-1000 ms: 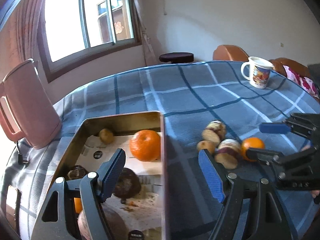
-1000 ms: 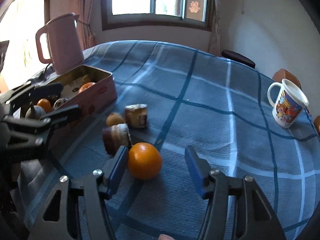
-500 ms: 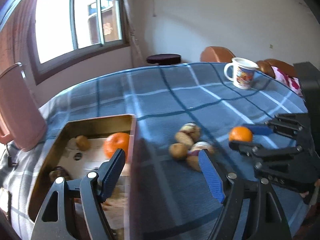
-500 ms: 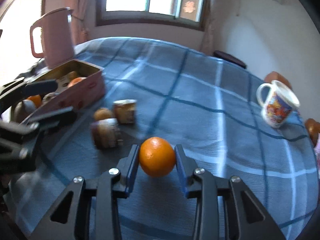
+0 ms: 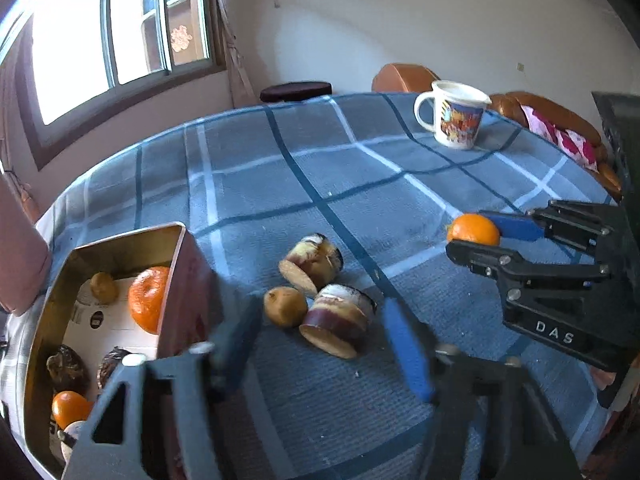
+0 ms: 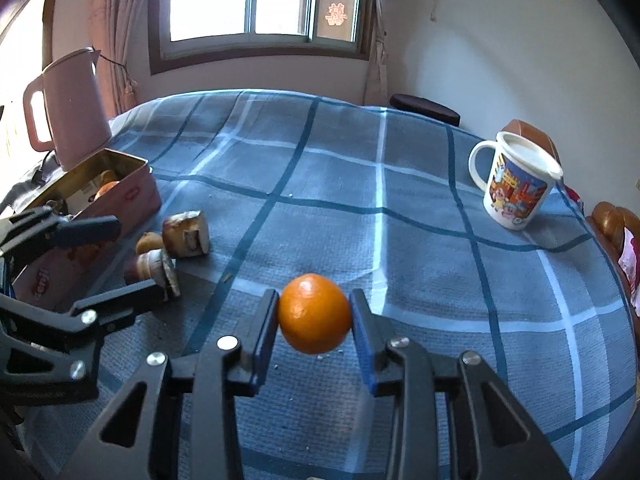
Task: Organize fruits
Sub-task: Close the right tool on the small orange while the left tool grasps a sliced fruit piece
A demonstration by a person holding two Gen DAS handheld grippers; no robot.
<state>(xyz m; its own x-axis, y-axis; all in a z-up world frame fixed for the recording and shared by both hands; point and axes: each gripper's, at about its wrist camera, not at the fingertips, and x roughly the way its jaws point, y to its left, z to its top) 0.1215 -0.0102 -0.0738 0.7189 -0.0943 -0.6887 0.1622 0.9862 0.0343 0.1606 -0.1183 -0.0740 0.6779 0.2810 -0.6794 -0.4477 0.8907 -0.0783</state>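
Note:
My right gripper [image 6: 314, 314] is shut on an orange [image 6: 314, 313] and holds it just above the blue checked tablecloth; the orange also shows in the left wrist view [image 5: 473, 229]. My left gripper [image 5: 324, 334] is open and empty, close above two cut purple-skinned pieces [image 5: 338, 320] [image 5: 312, 258] and a small brown fruit [image 5: 285, 306]. A metal tin [image 5: 176, 240] at the left holds an orange [image 5: 148, 298], a small brown fruit [image 5: 103, 286], dark fruits [image 5: 67, 366] and another small orange [image 5: 68, 408].
A pink kettle [image 6: 68, 108] stands behind the tin [image 6: 132, 184] at the far left. A printed white mug [image 6: 516, 182] stands at the far right of the table. Brown chairs [image 5: 404, 76] stand behind the round table's far edge.
My right gripper closed on the orange and lifted it off the cloth. My left gripper swung right from over the tin to above the cut pieces.

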